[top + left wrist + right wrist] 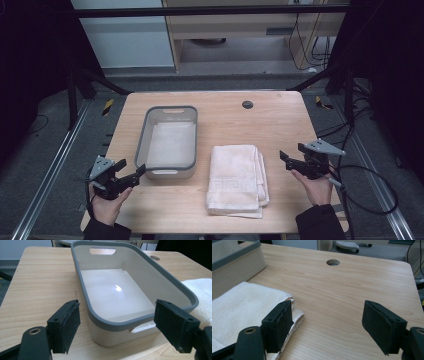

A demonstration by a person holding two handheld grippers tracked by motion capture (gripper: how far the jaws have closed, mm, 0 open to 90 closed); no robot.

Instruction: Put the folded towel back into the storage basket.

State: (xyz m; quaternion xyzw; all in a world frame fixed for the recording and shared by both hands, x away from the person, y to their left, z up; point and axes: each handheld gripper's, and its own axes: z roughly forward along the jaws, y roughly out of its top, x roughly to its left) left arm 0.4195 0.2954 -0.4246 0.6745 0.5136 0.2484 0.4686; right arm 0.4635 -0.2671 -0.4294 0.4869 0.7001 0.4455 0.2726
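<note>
A: Where does the folded towel [236, 180] lie?

B: Flat on the counter [280, 125], toward its near edge and about midway between the side edges; just right of the grey-rimmed bin [169, 142], close to it but not quite touching, as far as the high view shows; the bin is empty and sits toward the left edge.

A: And the two tools?

B: The left hand-held gripper [132, 176] hovers off the near left corner of the bin with its jaws spread wide and nothing between them; the right hand-held gripper [286, 161] sits just right of the towel's right edge, jaws likewise released and holding nothing; in the right gripper view one pad [278, 325] hangs over the towel's corner [249, 307]; whether it touches the cloth I cannot tell.

A: How would you expect the towel to handle?

B: Soft, light and limp, I would judge; several layers thick, so it will sag and may unfold if lifted by one point; not slippery, not fragile.

A: So where to take hold?

B: Along the layered right edge, pinching all the folds together near a corner; the other gripper could take the opposite edge so the stack stays flat; a shallow bite risks catching only the top layer.
</note>
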